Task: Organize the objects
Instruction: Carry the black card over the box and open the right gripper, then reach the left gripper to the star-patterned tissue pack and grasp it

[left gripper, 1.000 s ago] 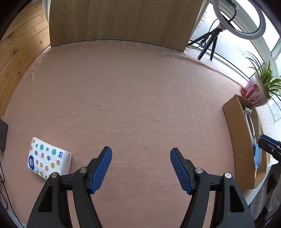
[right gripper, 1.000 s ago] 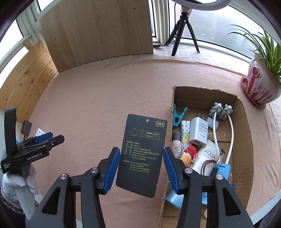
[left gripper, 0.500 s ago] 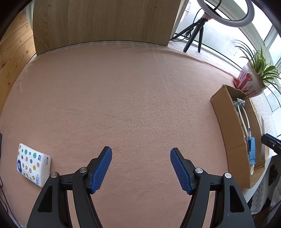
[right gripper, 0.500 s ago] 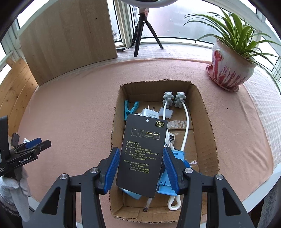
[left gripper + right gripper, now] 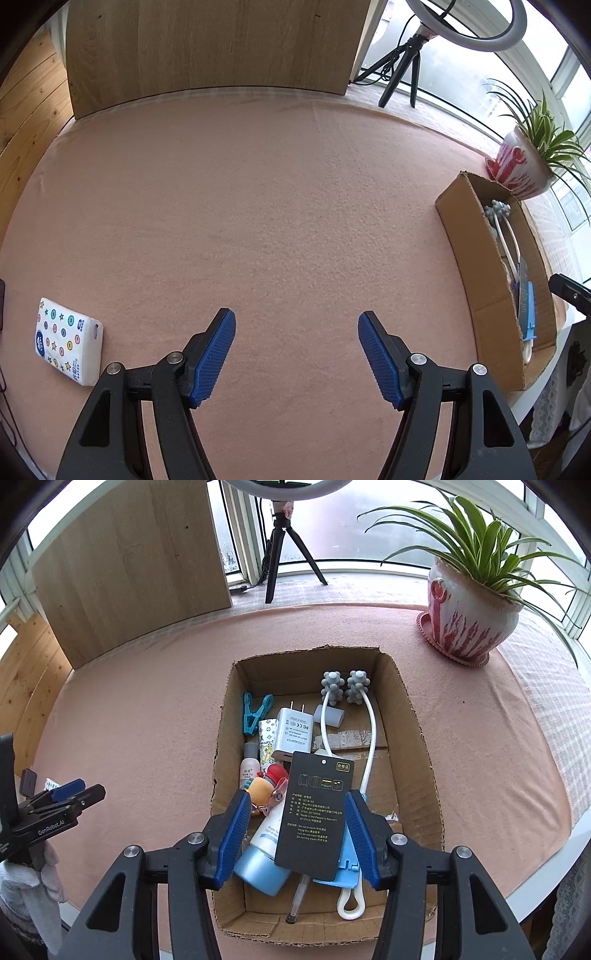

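Note:
A black card (image 5: pixel 316 814) with gold print hangs tilted between my right gripper's (image 5: pixel 299 832) blue pads, above the open cardboard box (image 5: pixel 421 746). Its right edge lies against the right pad, and a gap shows at the left pad, so the gripper is open. In the box lie a white charger (image 5: pixel 293 734), a blue clothespin (image 5: pixel 255 716), a grey-balled massager (image 5: pixel 345 686) and a blue-capped tube (image 5: pixel 266 860). My left gripper (image 5: pixel 297 352) stands open over bare pink cloth with nothing between its pads. A star-patterned tissue pack (image 5: pixel 68 341) lies to its left.
A potted plant (image 5: pixel 469 616) stands behind the box on the right. A ring-light tripod (image 5: pixel 284 546) and a wooden board (image 5: pixel 129 583) are at the back. The table's rounded edge (image 5: pixel 546 890) runs close to the box's near right corner.
My right gripper carried the card rightwards from the cloth to over the box. The card has since come off the left pad, tilted and sunk. The left gripper shifted slightly, then held still.

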`<state>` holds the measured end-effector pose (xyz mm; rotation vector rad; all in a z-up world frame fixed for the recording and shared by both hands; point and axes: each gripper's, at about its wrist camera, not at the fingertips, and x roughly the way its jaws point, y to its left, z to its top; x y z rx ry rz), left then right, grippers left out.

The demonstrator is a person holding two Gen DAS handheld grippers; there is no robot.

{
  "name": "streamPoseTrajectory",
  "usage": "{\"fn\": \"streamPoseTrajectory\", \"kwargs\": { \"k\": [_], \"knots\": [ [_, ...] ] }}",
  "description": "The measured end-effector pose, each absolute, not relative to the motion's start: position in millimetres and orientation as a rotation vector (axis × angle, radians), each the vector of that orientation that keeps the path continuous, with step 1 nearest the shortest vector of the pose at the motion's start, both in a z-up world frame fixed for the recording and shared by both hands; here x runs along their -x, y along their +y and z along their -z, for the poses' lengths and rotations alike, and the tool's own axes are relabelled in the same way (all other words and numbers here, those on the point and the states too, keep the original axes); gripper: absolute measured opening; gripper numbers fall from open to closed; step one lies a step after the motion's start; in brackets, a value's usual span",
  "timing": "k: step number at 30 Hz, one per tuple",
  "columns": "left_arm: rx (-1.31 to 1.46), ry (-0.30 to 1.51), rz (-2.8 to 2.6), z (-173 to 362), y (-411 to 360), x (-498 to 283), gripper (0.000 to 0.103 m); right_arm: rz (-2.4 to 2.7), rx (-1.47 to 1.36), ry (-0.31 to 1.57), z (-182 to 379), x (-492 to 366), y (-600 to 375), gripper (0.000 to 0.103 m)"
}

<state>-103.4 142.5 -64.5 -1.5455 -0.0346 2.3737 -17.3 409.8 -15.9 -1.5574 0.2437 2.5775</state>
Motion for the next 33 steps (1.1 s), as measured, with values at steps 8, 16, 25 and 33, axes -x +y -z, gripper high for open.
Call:
{"fn": "streamPoseTrajectory", "kwargs": {
  "k": [8,16,25,33],
  "knots": [
    [1.556,-0.134,-2.489,53.8,83.2,109.8,0.073,-2.638,1.567,0.310,13.9,22.0,391.6,0.049],
    [1.592,-0.311,-2.627,47.5,-11.2,116.8,0.073,-2.703,1.626,0.276,16.5,36.4,345.1,0.049],
    [1.665,-0.440,-2.675,60.2,-85.9,116.2,0.073,-2.748,1.680,0.229,19.6,50.6,304.2,0.049],
    [1.718,-0.512,-2.625,78.5,-108.8,126.9,0.054,-2.770,1.698,0.203,21.5,56.8,280.9,0.049]
  ]
}}
